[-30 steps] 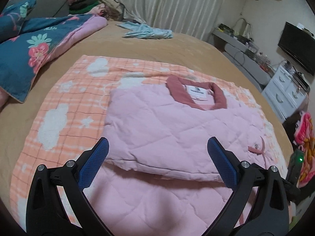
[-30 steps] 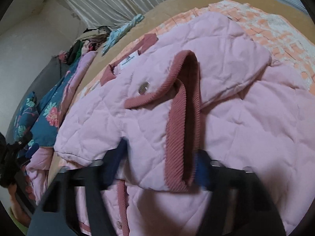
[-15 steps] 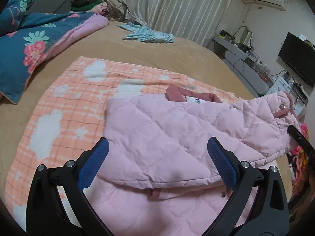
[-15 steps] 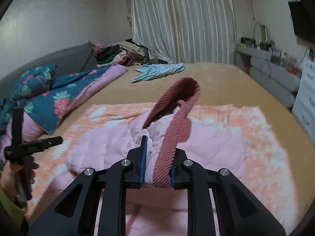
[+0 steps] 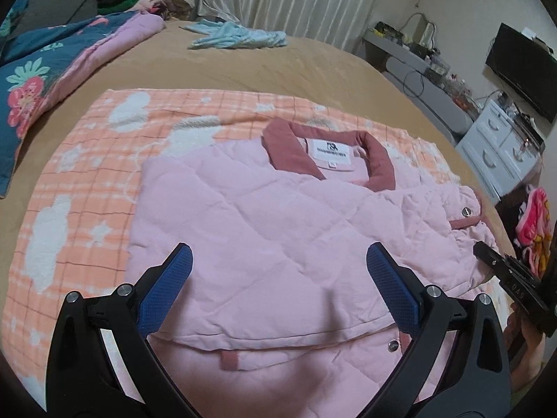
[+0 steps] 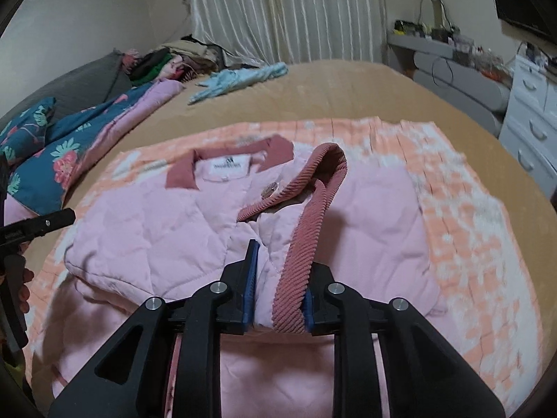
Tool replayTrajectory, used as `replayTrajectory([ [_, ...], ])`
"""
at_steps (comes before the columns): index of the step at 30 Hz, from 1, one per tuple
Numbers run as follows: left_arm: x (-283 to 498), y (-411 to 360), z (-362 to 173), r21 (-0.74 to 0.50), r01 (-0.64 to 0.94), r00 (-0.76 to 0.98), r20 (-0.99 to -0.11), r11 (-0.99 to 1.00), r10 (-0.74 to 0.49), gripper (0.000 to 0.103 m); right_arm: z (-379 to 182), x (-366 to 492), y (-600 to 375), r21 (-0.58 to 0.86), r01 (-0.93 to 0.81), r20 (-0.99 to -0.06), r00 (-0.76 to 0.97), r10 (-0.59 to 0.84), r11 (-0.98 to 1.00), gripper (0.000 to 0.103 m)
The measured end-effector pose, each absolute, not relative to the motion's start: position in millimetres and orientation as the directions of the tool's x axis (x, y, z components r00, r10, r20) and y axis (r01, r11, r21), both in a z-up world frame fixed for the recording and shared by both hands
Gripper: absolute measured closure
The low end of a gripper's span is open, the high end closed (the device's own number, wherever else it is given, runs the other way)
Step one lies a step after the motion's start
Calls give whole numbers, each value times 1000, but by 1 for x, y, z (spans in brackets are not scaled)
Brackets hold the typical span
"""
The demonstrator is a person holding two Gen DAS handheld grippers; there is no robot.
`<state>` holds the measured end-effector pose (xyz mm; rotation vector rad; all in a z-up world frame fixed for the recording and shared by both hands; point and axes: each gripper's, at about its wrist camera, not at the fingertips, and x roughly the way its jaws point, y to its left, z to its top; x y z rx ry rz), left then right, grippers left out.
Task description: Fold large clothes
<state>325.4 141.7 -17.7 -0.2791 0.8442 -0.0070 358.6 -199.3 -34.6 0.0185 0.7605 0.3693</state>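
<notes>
A pink quilted jacket [image 5: 264, 230] with a dusty-red collar [image 5: 289, 146] lies on an orange checked blanket [image 5: 80, 181] on the bed. My left gripper [image 5: 278, 278] is open and empty, just above the jacket's folded near part. My right gripper [image 6: 278, 299] is shut on the jacket's sleeve end with its ribbed red cuff [image 6: 310, 230], held over the jacket's right side [image 6: 376, 216]. The right gripper also shows at the right edge of the left wrist view [image 5: 511, 278].
A floral blue quilt [image 5: 41, 69] lies at the left. A light blue garment [image 5: 236, 33] lies at the far side of the tan bed [image 5: 243, 66]. White drawers [image 5: 501, 149] and a grey shelf stand to the right. A clothes pile [image 6: 167, 62] is at the back.
My right gripper has brought the sleeve down from its lifted position and across onto the jacket's front. The left gripper stayed open and shifted slightly closer over the jacket.
</notes>
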Motion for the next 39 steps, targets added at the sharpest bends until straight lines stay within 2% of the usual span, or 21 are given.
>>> replayTrajectory([
  [2,329,136,-23,-242,-100,657,-745,965,-119,9,-43,359,-201,144,-310,-693,646,320,940,73],
  [5,333,128,-31,-227,-90,638,-761,970,-119,9,-46,358,-207,120,-264,-706,655,269,957,51],
  [8,339,122,-45,-202,-86,599,-793,976,-112,9,-38,351,-211,117,-244,-683,684,256,963,41],
  [10,342,121,-57,-164,-92,570,-818,982,-83,9,-30,345,-208,99,-257,-663,703,256,961,30],
  [14,345,128,-75,-173,-100,545,-833,980,-91,9,-18,342,-182,51,-358,-664,685,299,932,19],
  [20,346,139,-90,-218,-108,540,-832,970,-127,8,-23,355,-133,-26,-474,-718,621,314,880,17],
  [24,345,140,-92,-220,-101,546,-828,970,-131,8,-40,379,-112,-30,-480,-775,565,283,877,17],
  [28,344,140,-93,-220,-103,550,-825,970,-129,8,-88,404,-98,-12,-475,-878,427,218,880,8],
  [32,339,135,-91,-199,-101,558,-823,975,-110,9,-106,410,-93,-25,-452,-877,437,197,892,4],
  [39,313,135,-68,-217,-128,582,-807,968,-104,9,-109,408,-94,-29,-421,-853,483,197,907,4],
])
